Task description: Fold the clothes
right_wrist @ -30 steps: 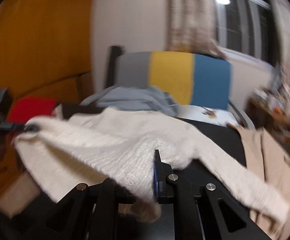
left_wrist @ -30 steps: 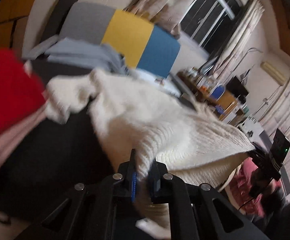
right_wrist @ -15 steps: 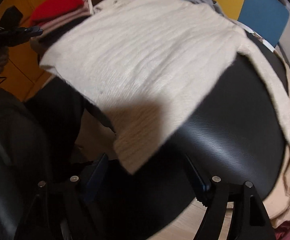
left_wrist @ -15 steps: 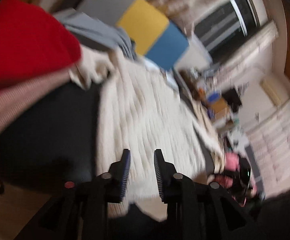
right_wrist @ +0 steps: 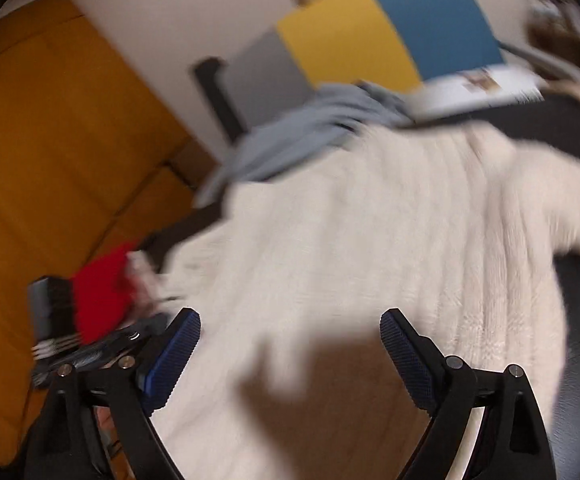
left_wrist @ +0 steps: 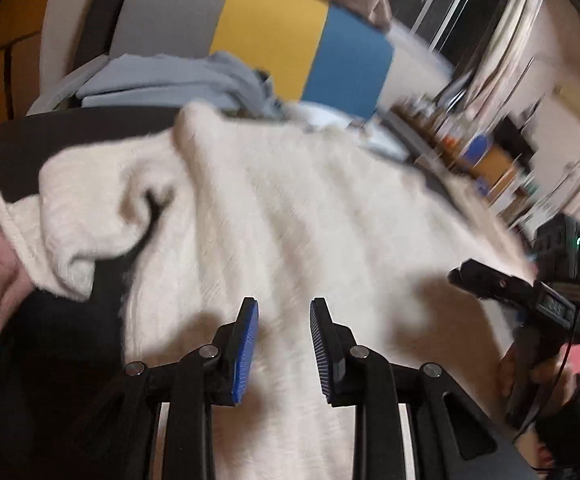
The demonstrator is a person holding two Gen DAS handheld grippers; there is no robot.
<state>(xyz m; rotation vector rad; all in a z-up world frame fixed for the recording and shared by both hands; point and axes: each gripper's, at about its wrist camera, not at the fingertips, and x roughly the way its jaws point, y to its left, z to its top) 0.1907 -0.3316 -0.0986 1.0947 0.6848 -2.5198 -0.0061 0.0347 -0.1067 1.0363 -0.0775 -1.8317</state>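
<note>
A cream ribbed knit sweater (left_wrist: 298,216) lies spread over a black round table (left_wrist: 49,344). One sleeve (left_wrist: 89,208) is bunched at the left. My left gripper (left_wrist: 283,312) is open and empty, just above the sweater's near hem. My right gripper (right_wrist: 290,320) is wide open and empty above the sweater (right_wrist: 370,240); it also shows at the right of the left wrist view (left_wrist: 486,280). The other sleeve (right_wrist: 570,188) runs off to the right.
A grey-blue garment (left_wrist: 177,80) lies behind the sweater, before a grey, yellow and blue panel (left_wrist: 269,36). Red and pink folded clothes (right_wrist: 101,296) sit at the table's left. Orange cabinets (right_wrist: 49,160) stand left; cluttered shelves (left_wrist: 482,152) stand far right.
Both grippers have let go of the sweater and opened. The sweater, held up a second ago, now lies flat on the table. Both grippers hover low over its near edge.
</note>
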